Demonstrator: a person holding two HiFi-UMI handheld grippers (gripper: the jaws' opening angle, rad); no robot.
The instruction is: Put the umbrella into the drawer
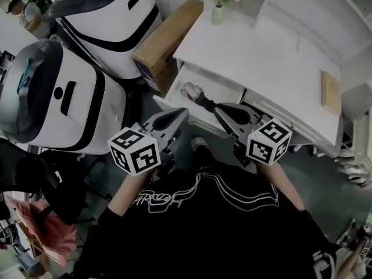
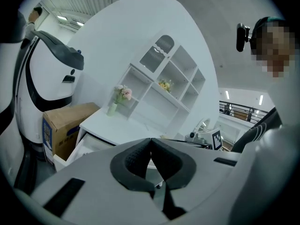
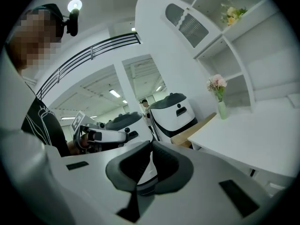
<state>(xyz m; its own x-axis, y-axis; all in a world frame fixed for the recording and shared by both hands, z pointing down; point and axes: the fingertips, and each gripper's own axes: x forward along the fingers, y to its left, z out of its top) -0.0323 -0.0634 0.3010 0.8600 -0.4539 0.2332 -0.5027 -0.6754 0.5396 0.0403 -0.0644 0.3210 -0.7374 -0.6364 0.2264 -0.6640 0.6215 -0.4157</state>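
The folded umbrella point(image 1: 193, 91), pinkish with a dark handle, lies in the open drawer point(image 1: 224, 90) of the white desk point(image 1: 256, 51). Both grippers hover side by side in front of the drawer, above the person's lap. My left gripper point(image 1: 182, 113) is shut and empty; in its own view the dark pads point(image 2: 136, 158) meet with nothing between them. My right gripper point(image 1: 217, 108) is just right of the umbrella's handle, apart from it, and its jaws point(image 3: 151, 144) are shut on nothing. The left gripper view shows the drawer point(image 2: 88, 144) low at the left.
A cardboard box point(image 1: 165, 39) leans at the desk's left end. Two large white machines point(image 1: 58, 97) stand left of it. On the desk are a vase of flowers point(image 1: 218, 7) and a flat wooden piece point(image 1: 330, 92). A white shelf unit point(image 2: 164, 83) backs the desk.
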